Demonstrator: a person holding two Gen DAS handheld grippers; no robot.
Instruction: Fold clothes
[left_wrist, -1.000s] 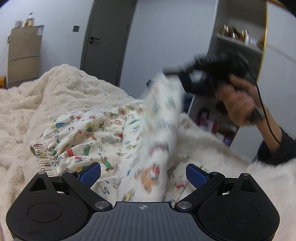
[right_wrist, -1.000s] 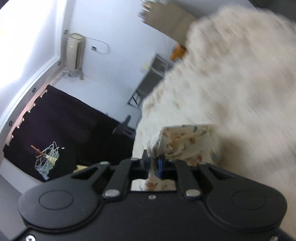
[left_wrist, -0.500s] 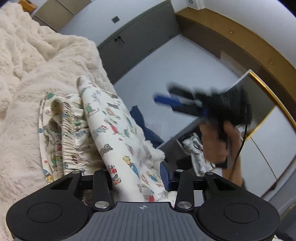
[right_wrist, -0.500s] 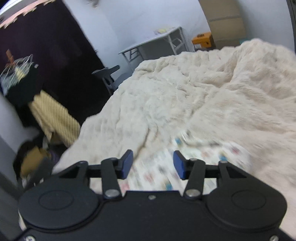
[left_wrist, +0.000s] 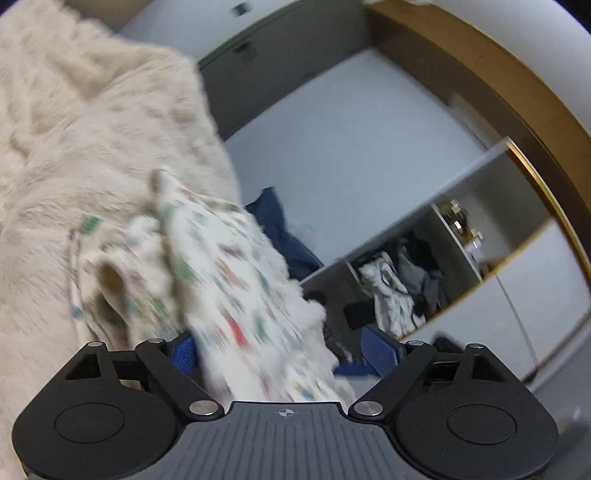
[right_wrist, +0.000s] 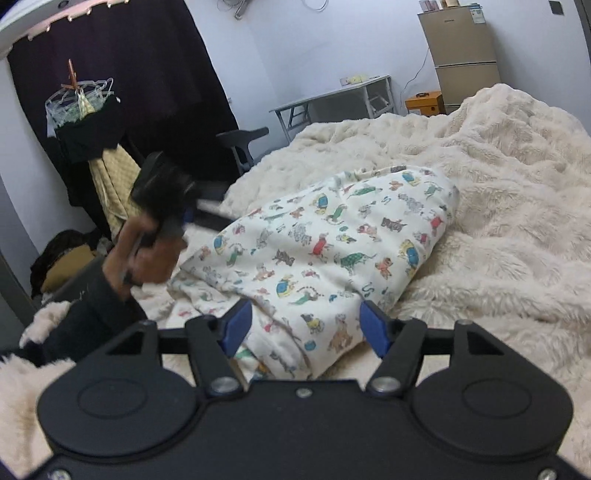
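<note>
Nearest, in the right wrist view, the right gripper (right_wrist: 304, 326) is seen with its jaws well apart and still opening; the near end of the printed pants (right_wrist: 325, 254) lies between the blue pads (right_wrist: 236, 326), but nothing is pinched. The pants are folded into a long bundle and rest on the fluffy cream blanket (right_wrist: 498, 229), running away from the gripper toward the middle of the bed. To the left of the bundle, a hand (right_wrist: 147, 254) in a dark sleeve (right_wrist: 92, 310) is seen holding the left gripper (right_wrist: 166, 199), blurred, above the edge of the pants.

In the left wrist view, the left gripper (left_wrist: 286, 345) is shown with its jaws wide and opening. The pants (left_wrist: 221, 280) pass between them, blurred; the cloth lies against the left pad (left_wrist: 183, 350), while the right pad (left_wrist: 378, 347) stands clear of it, so no grip is shown.

Farther off, a chair (right_wrist: 243, 144), a desk (right_wrist: 332, 99) and a fridge (right_wrist: 461, 62) are seen against the far wall, and a dark curtain (right_wrist: 140, 74) hangs at the left. An open shelf (left_wrist: 406, 273) with clothes is seen past the bed.
</note>
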